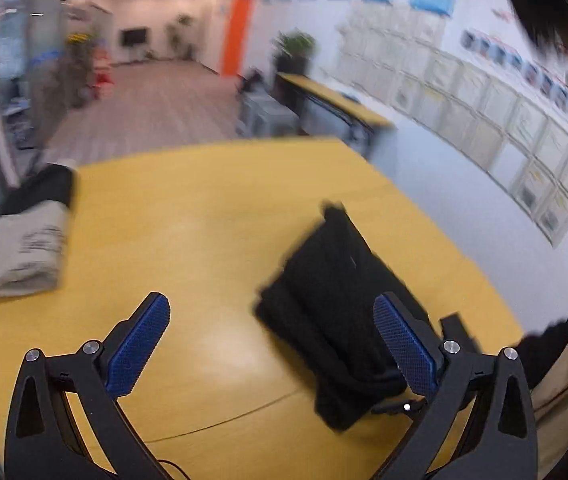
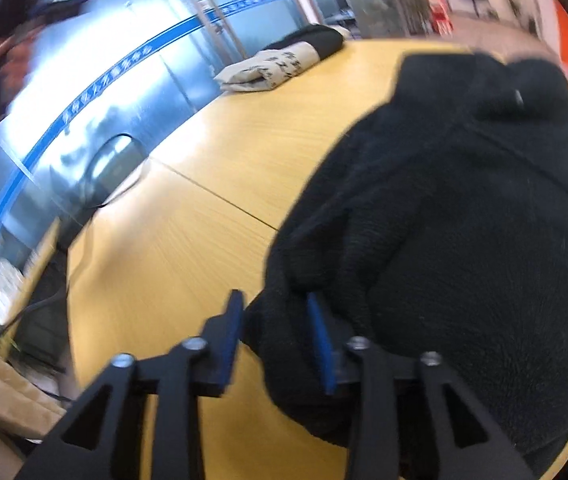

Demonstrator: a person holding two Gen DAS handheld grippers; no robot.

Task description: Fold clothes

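A folded black fleece garment [image 1: 336, 300] lies on the yellow wooden table [image 1: 187, 240]. My left gripper [image 1: 271, 340] is open wide and empty, above the table just left of the garment. In the right wrist view the garment [image 2: 464, 220] fills the right half. My right gripper [image 2: 275, 336] is closed on a thick fold of the garment's near edge, with cloth bunched between the blue pads [image 2: 320, 340]. The right gripper also shows in the left wrist view [image 1: 404, 406], at the garment's near corner.
A folded beige printed garment [image 1: 19, 252] and a black one [image 1: 43, 188] lie at the table's far left edge; the beige garment also shows in the right wrist view [image 2: 271, 66]. A glass partition [image 2: 83, 120] runs beside the table. Another desk [image 1: 336, 100] stands beyond.
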